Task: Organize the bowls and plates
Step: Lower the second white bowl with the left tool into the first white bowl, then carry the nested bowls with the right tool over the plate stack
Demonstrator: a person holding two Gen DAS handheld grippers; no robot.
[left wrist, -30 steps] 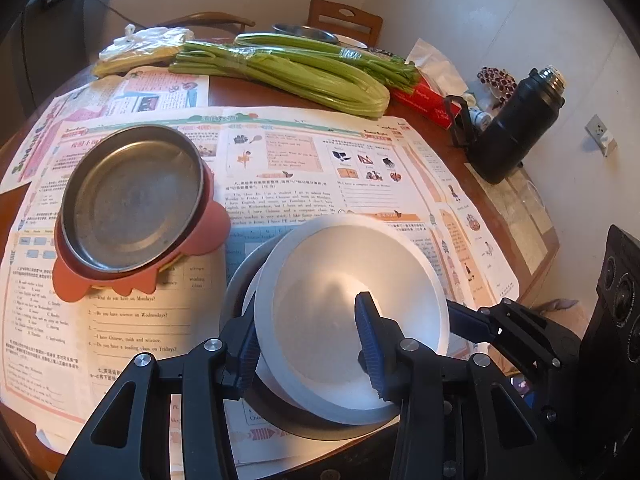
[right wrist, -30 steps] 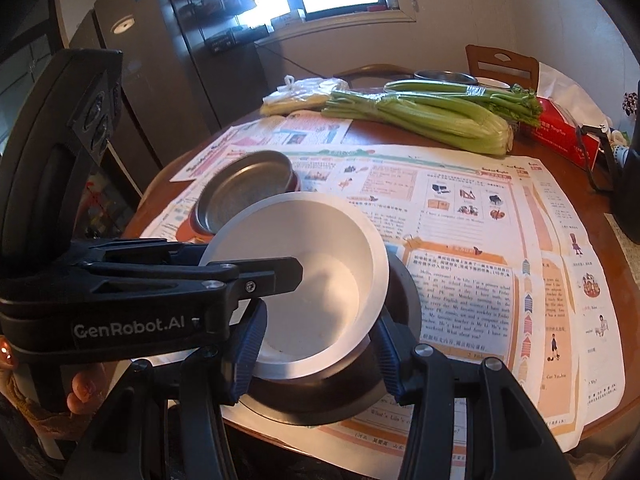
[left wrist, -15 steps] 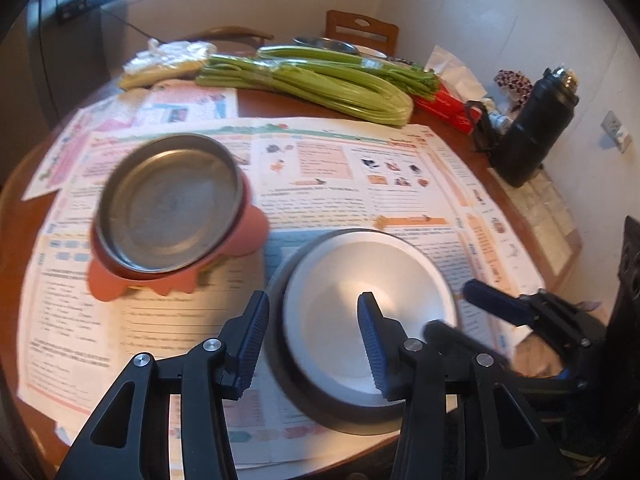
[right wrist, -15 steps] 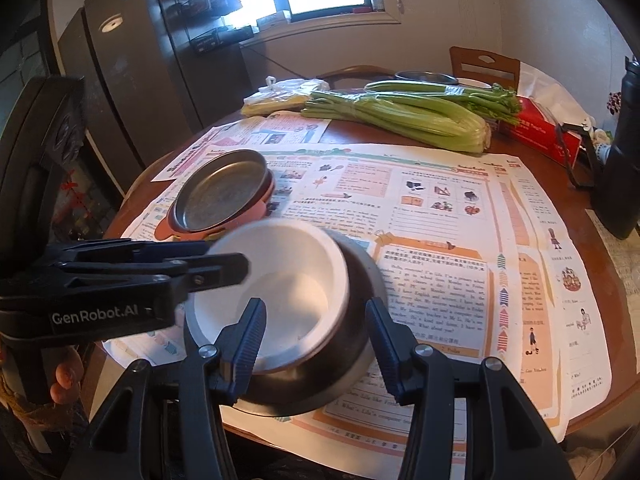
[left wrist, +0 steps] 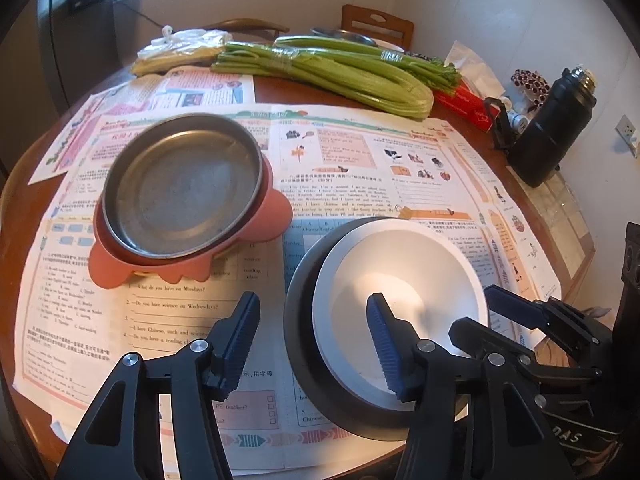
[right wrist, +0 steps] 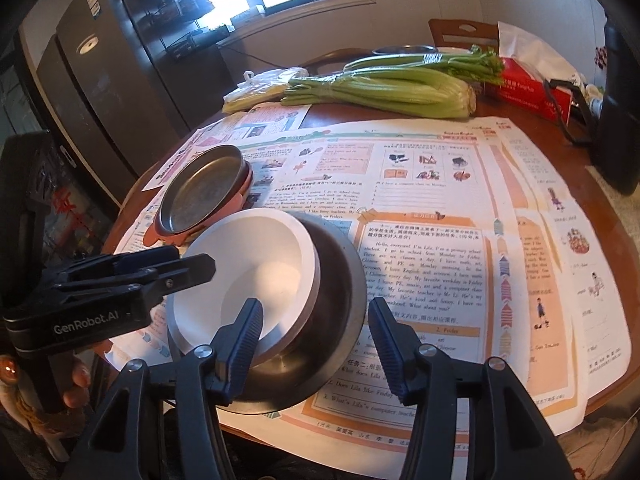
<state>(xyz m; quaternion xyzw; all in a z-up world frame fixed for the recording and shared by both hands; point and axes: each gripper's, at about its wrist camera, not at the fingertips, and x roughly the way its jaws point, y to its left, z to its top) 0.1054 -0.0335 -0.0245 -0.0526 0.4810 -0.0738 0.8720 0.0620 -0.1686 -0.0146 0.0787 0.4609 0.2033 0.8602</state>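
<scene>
1. The white bowl sits inside the dark metal bowl, just in front of both grippers, on the newspaper.
2. The left gripper is letting go. Its jaws are opening and press on nothing. The bowls' near left edge shows in the gap between the jaws.
3. The right gripper is opening too. The edge of the bowls is between its jaws, but the pads do not squeeze it.
4. A metal plate rests in a pink dish, farther ahead and to the left of the left gripper.
5. The white bowl looks hard and smooth, so I think it can slip and could break if dropped.
6. The metal bowl looks stiff and shiny. The best place to pinch either bowl is the rim, one finger inside and one outside.
</scene>
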